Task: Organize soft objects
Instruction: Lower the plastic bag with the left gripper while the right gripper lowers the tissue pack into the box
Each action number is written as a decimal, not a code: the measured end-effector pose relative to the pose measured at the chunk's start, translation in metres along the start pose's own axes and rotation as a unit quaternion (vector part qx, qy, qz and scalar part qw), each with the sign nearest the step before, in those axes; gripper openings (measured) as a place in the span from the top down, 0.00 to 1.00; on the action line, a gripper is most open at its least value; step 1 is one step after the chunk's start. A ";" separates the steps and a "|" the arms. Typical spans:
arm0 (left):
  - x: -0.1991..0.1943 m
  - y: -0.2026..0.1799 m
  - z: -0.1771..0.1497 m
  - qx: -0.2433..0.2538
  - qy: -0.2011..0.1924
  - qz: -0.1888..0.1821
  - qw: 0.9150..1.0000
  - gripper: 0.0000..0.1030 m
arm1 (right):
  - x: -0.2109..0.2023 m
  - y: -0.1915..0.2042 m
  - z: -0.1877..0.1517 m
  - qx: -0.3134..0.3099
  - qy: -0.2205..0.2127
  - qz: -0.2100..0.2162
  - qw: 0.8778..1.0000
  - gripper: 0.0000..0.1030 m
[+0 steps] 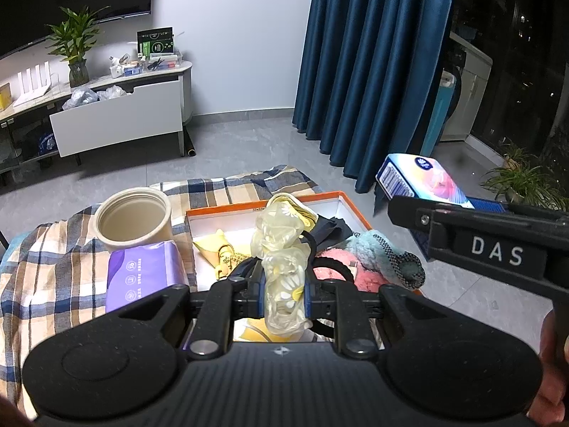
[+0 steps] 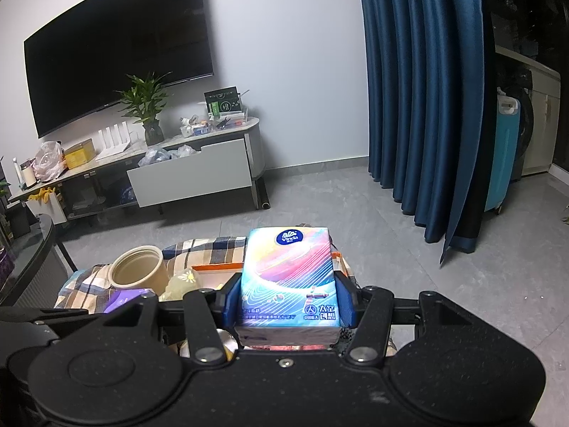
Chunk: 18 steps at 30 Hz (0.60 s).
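Note:
My left gripper (image 1: 283,293) is shut on a pale yellow daisy-print cloth in clear wrap (image 1: 281,249), held upright over the orange-rimmed box (image 1: 227,210). In the box lie a yellow item (image 1: 220,249), a dark cloth (image 1: 332,226), a pink fluffy thing (image 1: 366,277) and a light blue fluffy one (image 1: 370,249). My right gripper (image 2: 288,297) is shut on a colourful tissue pack (image 2: 290,277), above the box's right side; that pack (image 1: 423,178) also shows in the left wrist view. A purple tissue pack (image 1: 145,270) lies left of the box.
A beige round bucket (image 1: 133,220) stands open behind the purple pack, on the plaid cloth (image 1: 46,259). Grey tiled floor (image 1: 231,153) lies beyond, with a TV cabinet (image 2: 192,174) with an open drawer and a blue curtain (image 2: 419,89). A glass table edge (image 2: 25,249) is at left.

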State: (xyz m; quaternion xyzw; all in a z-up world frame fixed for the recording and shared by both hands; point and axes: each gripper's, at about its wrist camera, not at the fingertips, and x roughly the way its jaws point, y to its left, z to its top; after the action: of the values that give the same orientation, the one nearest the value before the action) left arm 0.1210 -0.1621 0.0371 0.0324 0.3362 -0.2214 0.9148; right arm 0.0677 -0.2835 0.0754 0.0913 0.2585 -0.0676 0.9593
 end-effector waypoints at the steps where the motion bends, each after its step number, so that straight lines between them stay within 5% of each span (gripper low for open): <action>1: 0.001 0.001 0.000 -0.002 0.001 -0.001 1.000 0.80 | 0.002 0.000 0.000 0.000 0.001 -0.001 1.000 0.38; 18: 0.014 0.000 0.008 -0.002 0.002 -0.001 1.000 0.80 | 0.020 -0.009 0.006 -0.007 0.008 -0.002 1.000 0.38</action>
State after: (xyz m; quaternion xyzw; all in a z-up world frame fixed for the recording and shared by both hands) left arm 0.1354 -0.1688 0.0348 0.0303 0.3383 -0.2213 0.9141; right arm 0.0865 -0.2953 0.0693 0.0843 0.2665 -0.0666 0.9578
